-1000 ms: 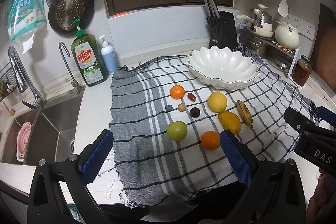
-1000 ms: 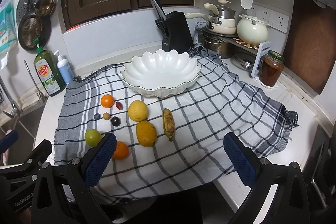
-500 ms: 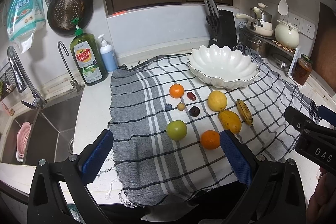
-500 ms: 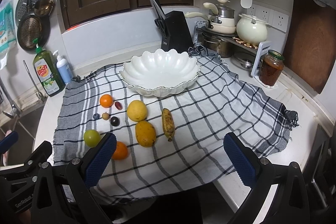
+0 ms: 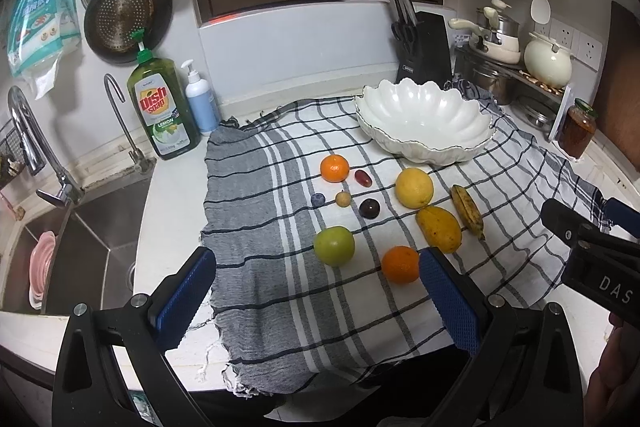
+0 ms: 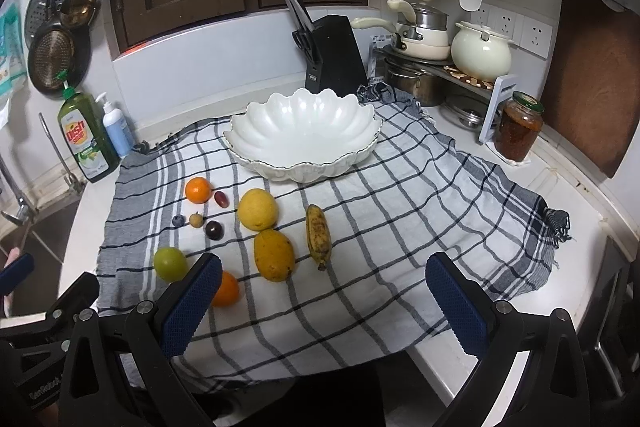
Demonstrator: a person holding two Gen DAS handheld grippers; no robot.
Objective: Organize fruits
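Several fruits lie on a checked cloth (image 5: 280, 267): a green apple (image 5: 334, 246), an orange (image 5: 399, 264), a mango (image 5: 438, 229), a banana (image 5: 467, 211), a yellow citrus (image 5: 414, 187), a tangerine (image 5: 334, 168) and small dark fruits (image 5: 369, 207). An empty white scalloped bowl (image 5: 424, 119) stands behind them, also in the right wrist view (image 6: 304, 133). My left gripper (image 5: 316, 295) is open and empty, held above the cloth's near edge. My right gripper (image 6: 324, 303) is open and empty, to the right of the fruits, with the banana (image 6: 318, 235) ahead.
A sink (image 5: 80, 239) with a tap lies to the left. A dish soap bottle (image 5: 162, 107) and a pump bottle (image 5: 199, 105) stand at the back left. A knife block (image 6: 334, 57), pots (image 6: 480, 53) and a jar (image 6: 518, 133) stand at the back right.
Both grippers have drifted very slightly; the fruits and the bowl have not moved.
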